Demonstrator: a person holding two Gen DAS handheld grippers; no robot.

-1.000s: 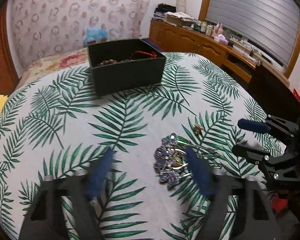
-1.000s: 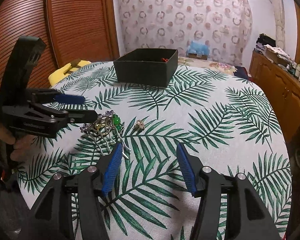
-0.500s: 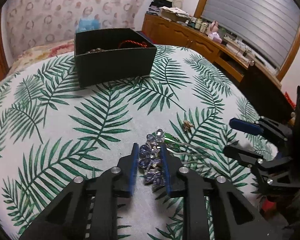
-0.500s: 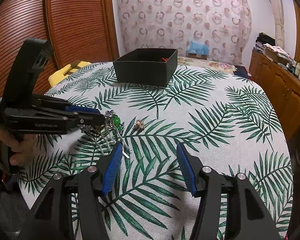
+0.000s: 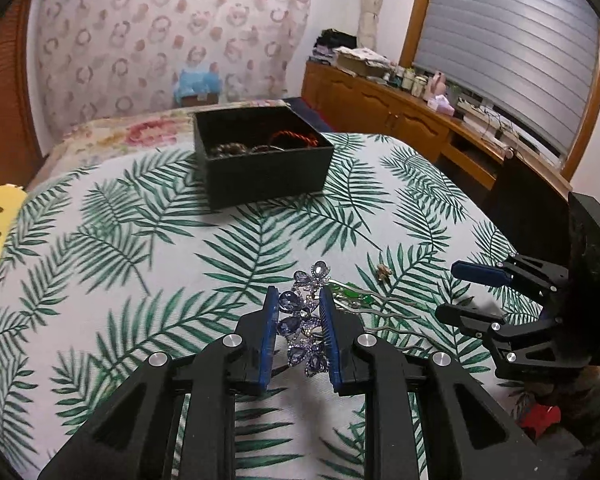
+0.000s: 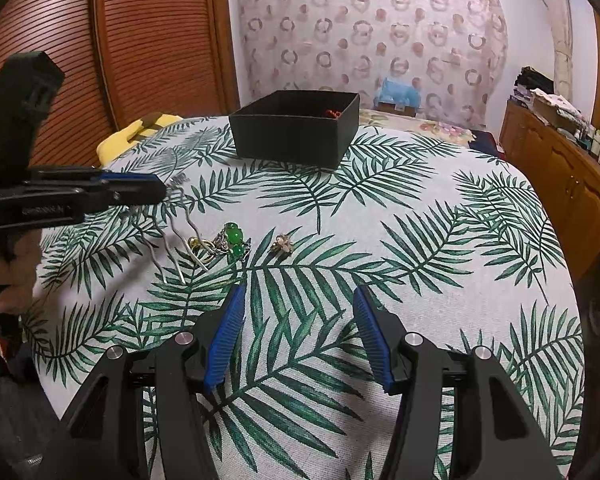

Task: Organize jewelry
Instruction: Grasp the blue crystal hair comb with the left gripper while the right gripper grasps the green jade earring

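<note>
While the left gripper (image 5: pixel 299 334) has its blue pads clamped on a purple jewelled hair comb (image 5: pixel 303 320), the comb is lifted clear of the leaf-print tablecloth (image 5: pixel 140 272), its wavy metal prongs (image 6: pixel 172 236) hanging down from the fingertips in the right wrist view. Those jaws have just been closing, with the comb between them. Below and just beside it on the cloth lie a green-beaded hairpin (image 6: pixel 234 242), a gold-coloured ring-like piece (image 6: pixel 200 245) touching it, and a small gold brooch (image 6: pixel 283 243) a little apart. Farther back stands an open black box (image 5: pixel 262 160) with a red cord bracelet (image 5: pixel 294 139) and dark beads (image 5: pixel 230 149) inside. Lower and nearer, the right gripper (image 6: pixel 298 330) hovers over bare cloth, its jaws apart and holding nothing
</note>
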